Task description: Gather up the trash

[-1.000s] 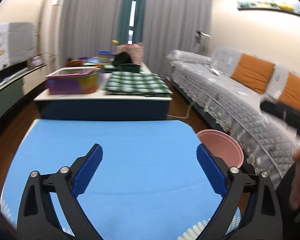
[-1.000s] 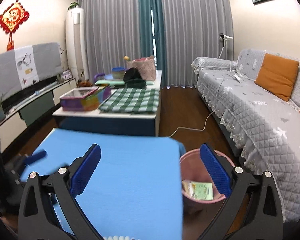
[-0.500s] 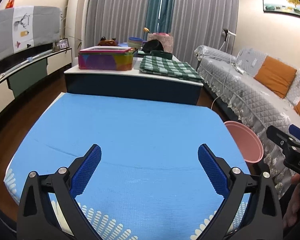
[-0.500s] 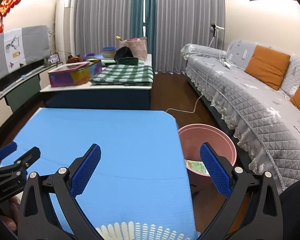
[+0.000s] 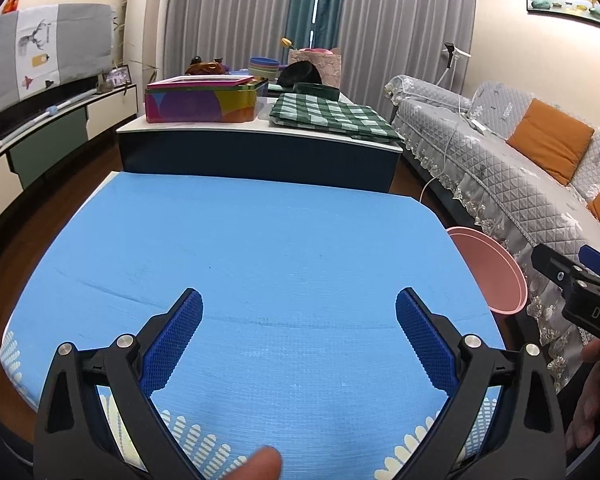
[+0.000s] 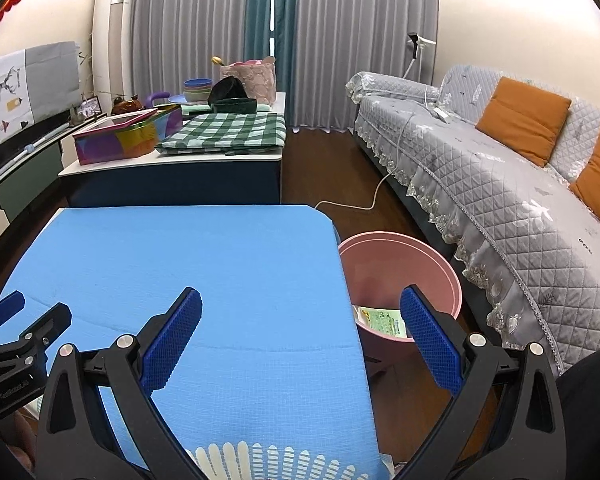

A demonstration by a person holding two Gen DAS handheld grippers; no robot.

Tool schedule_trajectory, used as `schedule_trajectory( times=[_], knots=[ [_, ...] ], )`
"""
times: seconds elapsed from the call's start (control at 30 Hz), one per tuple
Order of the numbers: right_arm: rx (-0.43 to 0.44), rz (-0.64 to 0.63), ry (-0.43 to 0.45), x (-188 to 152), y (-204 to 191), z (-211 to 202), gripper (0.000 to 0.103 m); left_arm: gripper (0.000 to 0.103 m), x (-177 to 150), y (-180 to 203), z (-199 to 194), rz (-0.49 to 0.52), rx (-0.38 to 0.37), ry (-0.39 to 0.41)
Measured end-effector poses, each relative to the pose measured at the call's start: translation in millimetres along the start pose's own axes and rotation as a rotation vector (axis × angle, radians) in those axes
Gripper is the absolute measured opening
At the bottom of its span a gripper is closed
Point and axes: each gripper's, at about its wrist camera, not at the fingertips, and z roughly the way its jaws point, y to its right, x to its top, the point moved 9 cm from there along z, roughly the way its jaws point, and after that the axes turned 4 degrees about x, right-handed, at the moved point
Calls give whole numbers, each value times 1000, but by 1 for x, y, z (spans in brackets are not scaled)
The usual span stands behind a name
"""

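Both tongs released above a blue tabletop, with a pink bin standing beside it.

The left tongs (image 5: 299, 312) hang with their blue pads spread wide and nothing between them over the blue tabletop (image 5: 260, 248); the right tongs (image 6: 300, 312) are spread the same way, straddling the tabletop's right edge (image 6: 220, 248). The pink bin (image 6: 432, 264) stands on the wood floor just beside that edge, between the tabletop and the grey quilted sofa (image 6: 500, 184). Inside the bin lies a green-and-white wrapper (image 6: 384, 318) (partly hidden behind the right pad). In the left wrist view the bin (image 5: 496, 272) shows only its rim at the far right, near the right tongs (image 5: 572, 276) and the person's hand (image 5: 592, 396).
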Motion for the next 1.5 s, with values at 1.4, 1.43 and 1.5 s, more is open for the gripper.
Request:
schedule_trajectory(
  times=[1.4,1.43,1.5],
  knots=[
    [-8,-6,9,1,1,-3,98,95,7,-1,-1,-10,-6,13],
    [-8,-6,9,1,0,-3,98,95,7,-1,-1,-9,-6,14],
    [-9,-7,9,1,0,-3,98,95,7,-1,-1,-10,-6,14]
  ],
)
